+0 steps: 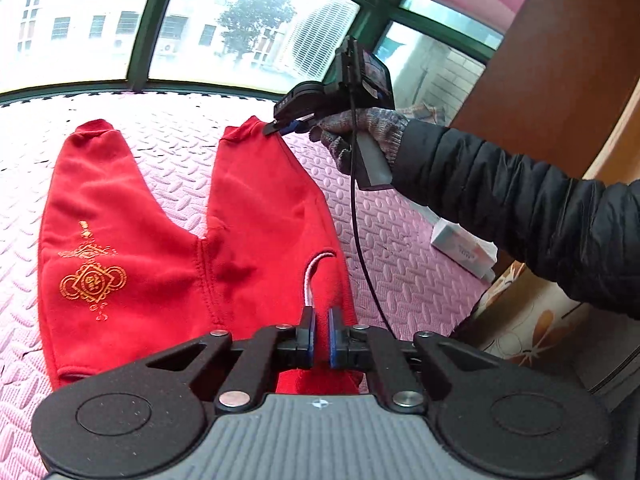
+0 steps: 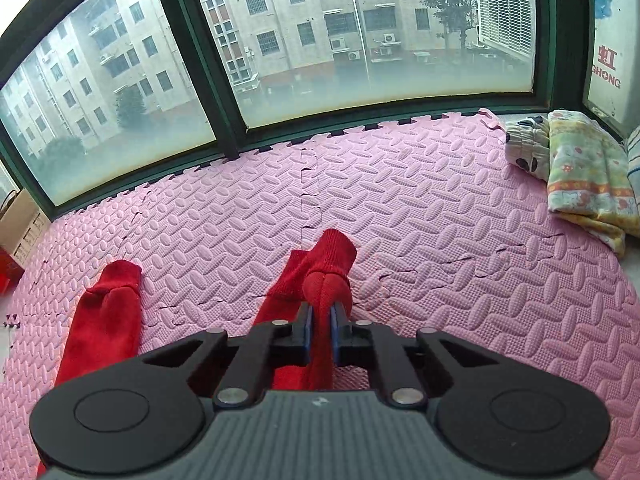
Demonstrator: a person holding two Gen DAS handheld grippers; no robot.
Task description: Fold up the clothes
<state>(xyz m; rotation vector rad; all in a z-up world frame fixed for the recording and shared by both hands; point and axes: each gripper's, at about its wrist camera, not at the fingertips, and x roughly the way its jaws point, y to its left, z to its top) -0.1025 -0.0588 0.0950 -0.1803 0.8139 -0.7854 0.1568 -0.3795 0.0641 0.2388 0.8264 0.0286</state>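
Note:
Red trousers (image 1: 132, 248) with a gold emblem lie flat on the pink foam mat (image 1: 168, 152), legs pointing toward the window. My left gripper (image 1: 322, 320) is shut on the waistband on the trousers' right side, by a white drawstring (image 1: 310, 280). My right gripper (image 1: 280, 128) is shut on the cuff of the right leg; in the right wrist view the gripper (image 2: 321, 312) pinches that red cuff (image 2: 328, 272) between its blue pads and lifts it slightly. The other leg's cuff (image 2: 116, 276) lies flat on the mat to the left.
A window with a dark green frame (image 2: 228, 120) borders the mat's far edge. Folded patterned fabrics (image 2: 580, 176) lie on the mat at the far right. A white box (image 1: 460, 248) lies near a brown wooden panel (image 1: 560, 60).

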